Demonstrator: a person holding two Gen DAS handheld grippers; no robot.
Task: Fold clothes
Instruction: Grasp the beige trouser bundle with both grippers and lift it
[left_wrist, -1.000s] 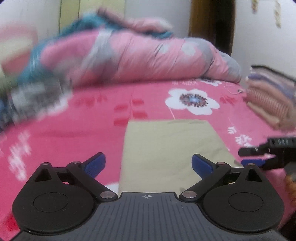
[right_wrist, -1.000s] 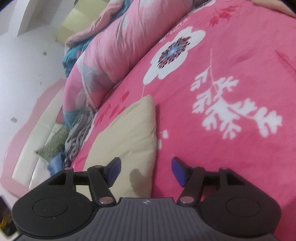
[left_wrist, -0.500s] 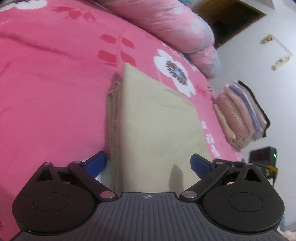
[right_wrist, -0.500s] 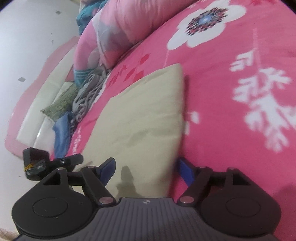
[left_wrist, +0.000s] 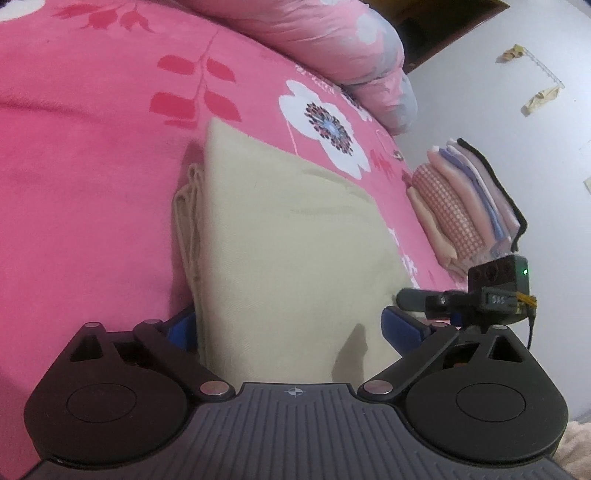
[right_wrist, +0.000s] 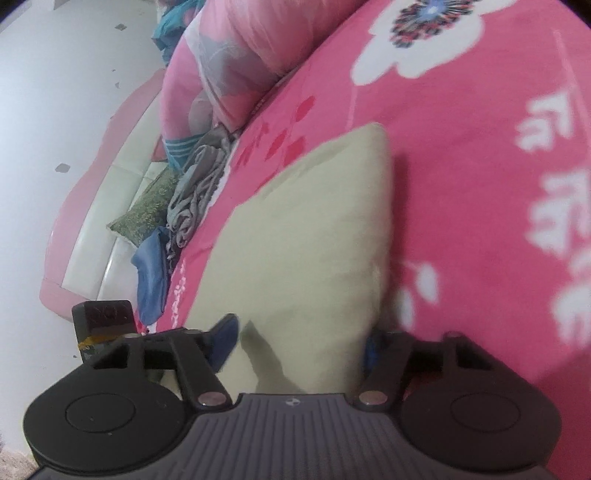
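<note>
A folded beige cloth (left_wrist: 288, 236) lies flat on the pink flowered bedspread (left_wrist: 92, 184). My left gripper (left_wrist: 291, 328) is open wide at the cloth's near left corner. The cloth's near edge sits between its blue fingertips (left_wrist: 400, 326), and the left tip is partly hidden behind the layered edge. My right gripper (right_wrist: 297, 345) is at the near right corner of the same cloth (right_wrist: 306, 243). Its jaws are closing with the cloth between them, and the right fingertip is half hidden by the cloth's edge. The right gripper's housing (left_wrist: 498, 288) shows beside the left one.
A stack of folded clothes (left_wrist: 469, 206) stands at the bed's right edge by the wall. A pink quilt (left_wrist: 332, 48) is bunched along the far side. A heap of unfolded garments (right_wrist: 195, 184) lies by the pink and white headboard (right_wrist: 110, 206).
The left gripper has tipped down and moved in to the cloth's near left corner. The right gripper has slid in over the near right corner, and its jaws have narrowed.
</note>
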